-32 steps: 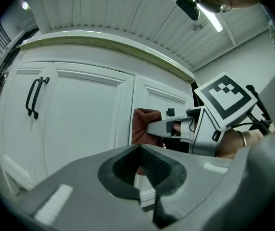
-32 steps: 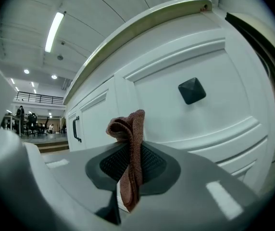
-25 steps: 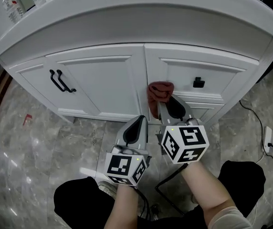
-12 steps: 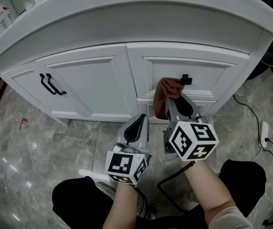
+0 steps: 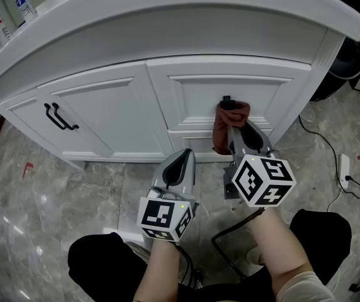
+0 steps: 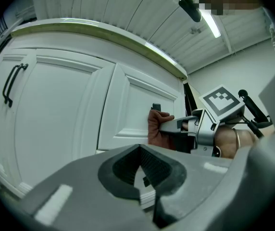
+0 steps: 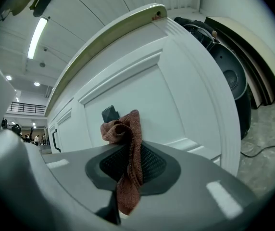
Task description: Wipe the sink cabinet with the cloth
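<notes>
The white sink cabinet (image 5: 136, 106) fills the upper head view under a curved countertop. A reddish-brown cloth (image 5: 228, 124) is pressed against the right panel, just under its black knob (image 5: 226, 99). My right gripper (image 5: 238, 133) is shut on the cloth, which hangs out between the jaws (image 7: 126, 148) next to the knob (image 7: 109, 113). My left gripper (image 5: 180, 161) is held lower, off the cabinet, shut and with nothing in it. From the left gripper view (image 6: 140, 166), the cloth (image 6: 156, 128) and right gripper (image 6: 178, 125) show against the panel.
Two black bar handles (image 5: 59, 116) sit on the left door. Bottles (image 5: 24, 4) stand on the countertop's far left. A white plug and cable (image 5: 345, 170) lie on the marble floor at the right. A dark round object (image 7: 230, 78) stands beside the cabinet's right end.
My right gripper has carried the cloth rightward across the cabinet front, from the seam between the doors to the black knob. The left gripper has stayed low and shut.
</notes>
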Available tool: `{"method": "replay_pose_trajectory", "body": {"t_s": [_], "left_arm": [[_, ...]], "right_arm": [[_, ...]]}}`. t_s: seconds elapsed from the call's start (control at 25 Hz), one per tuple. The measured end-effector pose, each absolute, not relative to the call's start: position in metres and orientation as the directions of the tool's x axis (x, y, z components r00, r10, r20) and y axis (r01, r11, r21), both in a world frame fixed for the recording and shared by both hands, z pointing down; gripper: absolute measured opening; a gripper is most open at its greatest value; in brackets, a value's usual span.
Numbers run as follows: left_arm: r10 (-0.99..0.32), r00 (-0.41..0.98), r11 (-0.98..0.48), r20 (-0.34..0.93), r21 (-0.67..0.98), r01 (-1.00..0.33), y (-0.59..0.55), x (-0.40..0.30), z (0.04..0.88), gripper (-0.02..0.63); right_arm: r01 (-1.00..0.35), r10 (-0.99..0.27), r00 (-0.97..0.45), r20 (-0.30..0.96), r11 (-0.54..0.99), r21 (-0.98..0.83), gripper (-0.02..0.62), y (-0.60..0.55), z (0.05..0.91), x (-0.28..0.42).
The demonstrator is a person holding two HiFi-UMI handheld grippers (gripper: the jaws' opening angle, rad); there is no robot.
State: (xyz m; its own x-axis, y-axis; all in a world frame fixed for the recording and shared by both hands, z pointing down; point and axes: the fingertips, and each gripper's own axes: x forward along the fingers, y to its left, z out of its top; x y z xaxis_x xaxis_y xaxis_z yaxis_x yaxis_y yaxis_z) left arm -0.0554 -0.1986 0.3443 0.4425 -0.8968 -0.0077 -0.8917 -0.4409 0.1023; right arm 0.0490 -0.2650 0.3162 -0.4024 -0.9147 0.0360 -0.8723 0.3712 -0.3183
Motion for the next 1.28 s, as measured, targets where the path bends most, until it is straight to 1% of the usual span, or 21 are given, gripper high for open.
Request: {"method": "replay_pose_trajectory", "body": {"t_s": [0.44,0.68,0.96,1.12,1.28], "left_arm": [[-0.88,0.474,-0.473,-0.004,0.09,-0.877,-0.202,-0.031,0.345,0.0],[-0.868,0.496,-0.494,0.002,0.081,-0.866,-0.201,-0.016,0.345,0.0],[-0.866,0.501,-0.498,0.013,0.078,-0.863,-0.198,-0.013,0.349,0.0],[-0.869,0.494,-0.492,0.022,0.074,-0.868,-0.196,-0.021,0.354,0.0],[-0.876,0.481,-0.478,0.032,0.068,-0.876,-0.191,-0.038,0.358,0.0]], "right_arm": [[-0.917,-0.96,-0.277,0.045,0.25,-0.311,0.08,-0.265,0.317,0.119],[-0.938,-0.97,-0.237,0.062,0.212,-0.273,0.08,-0.259,0.322,0.141],[-0.95,-0.986,-0.14,0.095,0.107,-0.293,0.078,-0.257,0.332,0.182],[-0.958,-0.988,-0.123,0.091,0.095,-0.27,0.078,-0.251,0.331,0.183],[-0.954,-0.98,-0.189,0.059,0.17,-0.248,0.078,-0.238,0.33,0.156]]}}
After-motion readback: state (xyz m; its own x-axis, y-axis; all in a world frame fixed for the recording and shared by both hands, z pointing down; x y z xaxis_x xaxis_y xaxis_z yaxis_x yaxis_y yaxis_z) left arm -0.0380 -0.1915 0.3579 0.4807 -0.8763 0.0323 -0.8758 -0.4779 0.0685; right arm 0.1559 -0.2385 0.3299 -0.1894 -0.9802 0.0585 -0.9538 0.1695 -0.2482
